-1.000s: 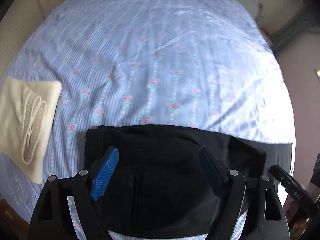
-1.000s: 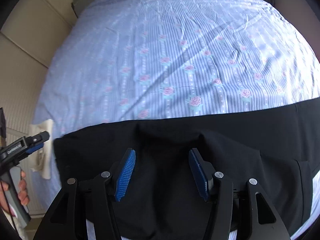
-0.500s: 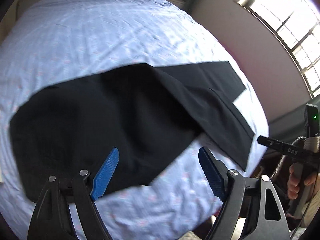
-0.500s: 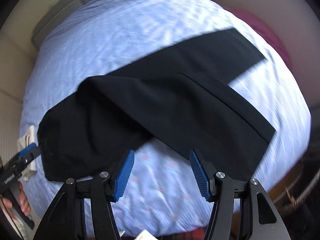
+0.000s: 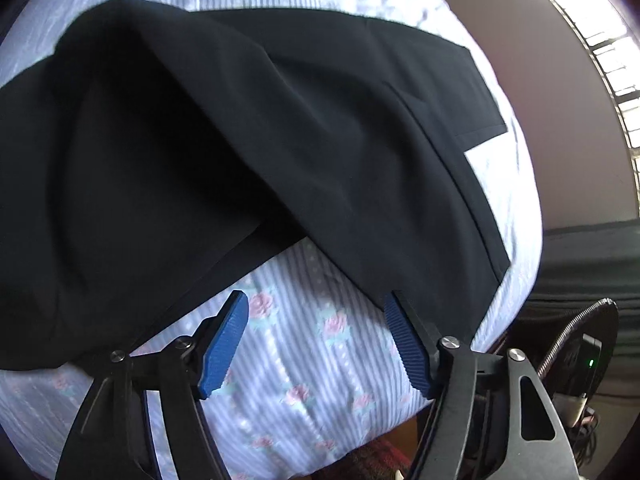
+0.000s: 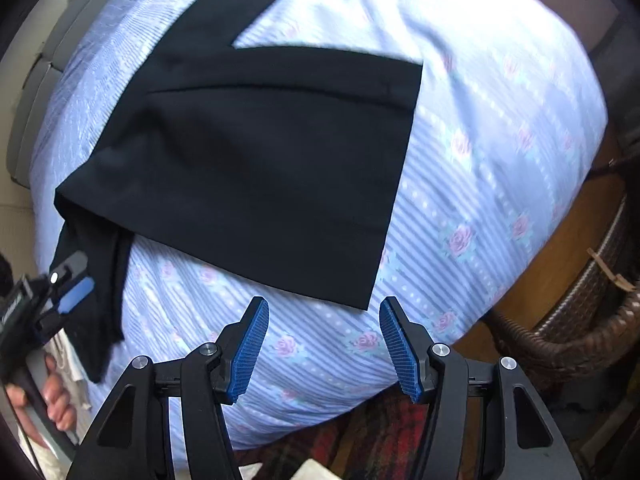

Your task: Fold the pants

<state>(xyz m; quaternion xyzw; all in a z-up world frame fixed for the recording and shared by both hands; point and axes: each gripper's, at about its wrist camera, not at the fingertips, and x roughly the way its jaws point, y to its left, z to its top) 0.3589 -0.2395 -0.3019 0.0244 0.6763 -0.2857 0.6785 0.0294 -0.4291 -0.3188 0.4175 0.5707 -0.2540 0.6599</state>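
On bed point(image 6: 500, 168), black pants point(image 5: 200, 140) lie part-folded, legs splayed. Fabric soft, limp, light; best pinched at hem corners. Left hand-held gripper point(image 5: 316, 344) jaws just narrowed w/ nothing between; right hand-held gripper point(image 6: 320, 344) apart, empty.

The pants point(image 5: 200, 140) are plain black, with no pattern. The bedsheet point(image 6: 480, 200) under them is pale blue with thin white stripes, rows of small white dots and scattered pink roses on green leaves. Both grippers have black frames and bright blue ribbed pads point(image 6: 250, 348). A basket point(image 6: 580, 320) beside the bed is dark brown wicker.
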